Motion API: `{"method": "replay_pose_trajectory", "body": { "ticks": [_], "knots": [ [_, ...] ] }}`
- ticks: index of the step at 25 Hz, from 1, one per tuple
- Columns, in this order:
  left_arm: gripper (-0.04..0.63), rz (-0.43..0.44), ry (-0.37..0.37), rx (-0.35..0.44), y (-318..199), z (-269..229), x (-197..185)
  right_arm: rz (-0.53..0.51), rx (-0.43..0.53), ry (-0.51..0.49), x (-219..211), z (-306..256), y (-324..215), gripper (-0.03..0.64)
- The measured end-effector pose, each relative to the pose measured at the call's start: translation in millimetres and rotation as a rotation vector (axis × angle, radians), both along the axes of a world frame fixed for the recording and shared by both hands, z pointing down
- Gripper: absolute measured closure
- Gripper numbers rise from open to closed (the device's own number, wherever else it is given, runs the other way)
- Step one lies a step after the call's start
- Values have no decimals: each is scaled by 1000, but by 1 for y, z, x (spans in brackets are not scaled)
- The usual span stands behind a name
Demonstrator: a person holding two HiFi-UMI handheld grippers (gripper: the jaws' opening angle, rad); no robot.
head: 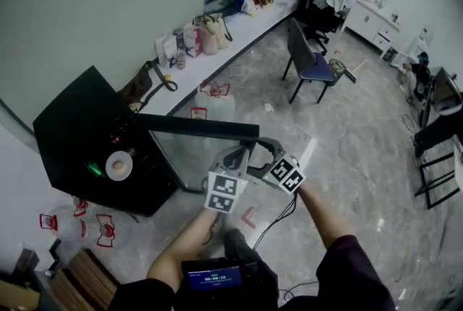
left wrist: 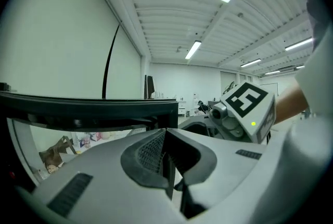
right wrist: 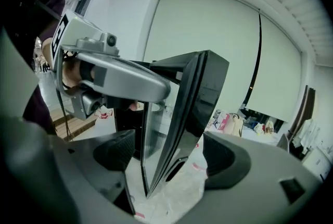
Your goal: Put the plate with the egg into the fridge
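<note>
Plate point(head: 110, 169) with egg point(head: 121, 164) lies inside fridge point(head: 72, 132); our spread right tool point(right wrist: 169, 155) straddles the door point(head: 202, 127), left tool point(left wrist: 167, 147) pressed together; we judge door-shutting next.
</note>
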State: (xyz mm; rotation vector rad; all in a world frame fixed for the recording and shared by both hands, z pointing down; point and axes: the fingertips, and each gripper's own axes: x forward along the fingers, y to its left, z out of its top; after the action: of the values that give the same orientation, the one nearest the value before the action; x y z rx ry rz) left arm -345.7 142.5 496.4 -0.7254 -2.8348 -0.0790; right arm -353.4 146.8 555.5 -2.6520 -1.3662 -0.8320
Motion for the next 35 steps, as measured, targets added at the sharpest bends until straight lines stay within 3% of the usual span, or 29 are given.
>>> {"method": "replay_pose_trajectory", "body": {
  "ticks": [8,12,15,19,23,26,32,35],
  "knots": [
    [586,42,3,-36,-70,-4,56,-35,-11,-47,62,-4,-91,199],
    [586,51,-12,-44,-102,-6,97,-107,-10,-66,100,2,-135,199],
    [586,10,-33,-30,-119,-7,137,-223,-13,-70,135,2,-161,199],
    [586,-93,-1,-33,-134,-9,198,-453,33,-30,186,-2,-190,201],
    [586,-232,-57,91,-146,-13,254,-644,79,70,237,-11,-202,216],
    [588,-326,-74,83,-142,-6,299,-746,90,115,274,-14,-202,265],
    [588,-578,-88,65,-128,1,398,-863,80,189,351,-18,-187,347],
    [588,-694,-85,58,-126,0,442,-851,57,279,384,-30,-168,466]
  ]
}}
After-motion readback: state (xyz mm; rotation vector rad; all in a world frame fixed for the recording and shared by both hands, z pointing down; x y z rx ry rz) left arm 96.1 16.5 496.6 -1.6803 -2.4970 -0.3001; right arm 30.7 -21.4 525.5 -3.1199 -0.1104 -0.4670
